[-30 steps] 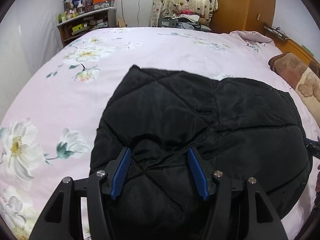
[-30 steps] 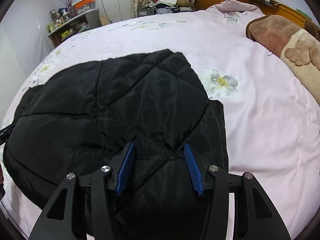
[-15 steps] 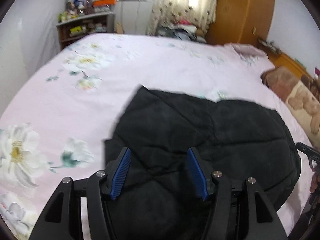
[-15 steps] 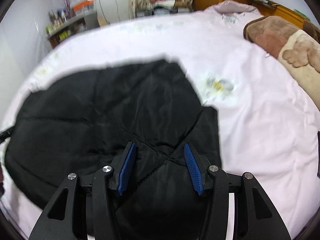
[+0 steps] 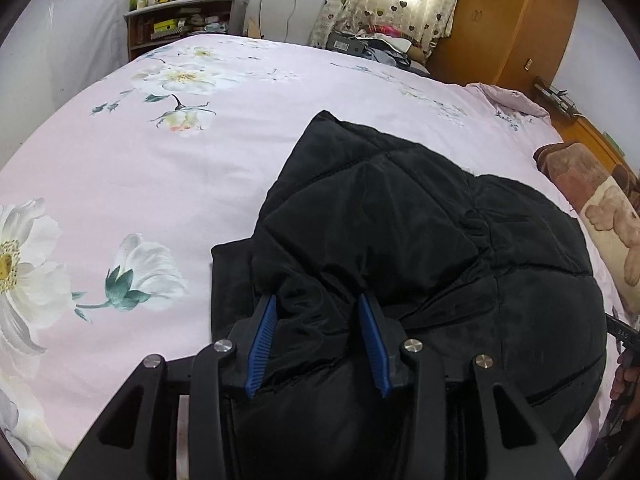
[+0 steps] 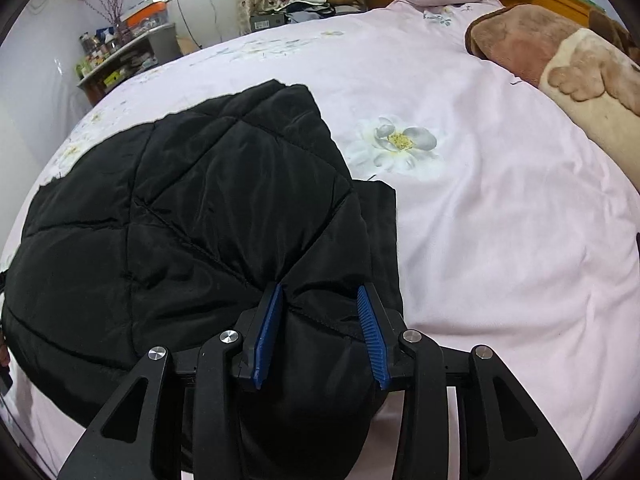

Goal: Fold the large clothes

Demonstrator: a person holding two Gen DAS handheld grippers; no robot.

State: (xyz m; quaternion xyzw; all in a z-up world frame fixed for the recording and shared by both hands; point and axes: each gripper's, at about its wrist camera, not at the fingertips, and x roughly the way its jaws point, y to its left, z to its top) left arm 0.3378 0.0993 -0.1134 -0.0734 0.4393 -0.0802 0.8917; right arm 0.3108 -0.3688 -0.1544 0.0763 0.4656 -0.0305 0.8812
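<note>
A black quilted jacket [image 5: 420, 240] lies folded on the pink floral bed; it also shows in the right wrist view [image 6: 180, 208]. My left gripper [image 5: 318, 304] has its blue pads closed in on a thick bunch of the jacket's near left edge and lifts it. My right gripper [image 6: 320, 292] has its pads closed in on the bunched near right edge of the jacket. The fabric bulges between both pairs of fingers. A lower layer of the jacket sticks out beside each grip.
The pink flowered bedspread [image 5: 160, 168] spreads wide to the left and far side, and to the right [image 6: 500, 220]. A brown plush blanket [image 6: 560, 64] lies at the right edge. A shelf [image 5: 180, 28], curtain and wooden wardrobe [image 5: 512, 20] stand beyond the bed.
Both grippers have narrowed onto the jacket's near edge and raised it, so the fabric now bunches up between the pads. The near part of the jacket has lifted off the bed.
</note>
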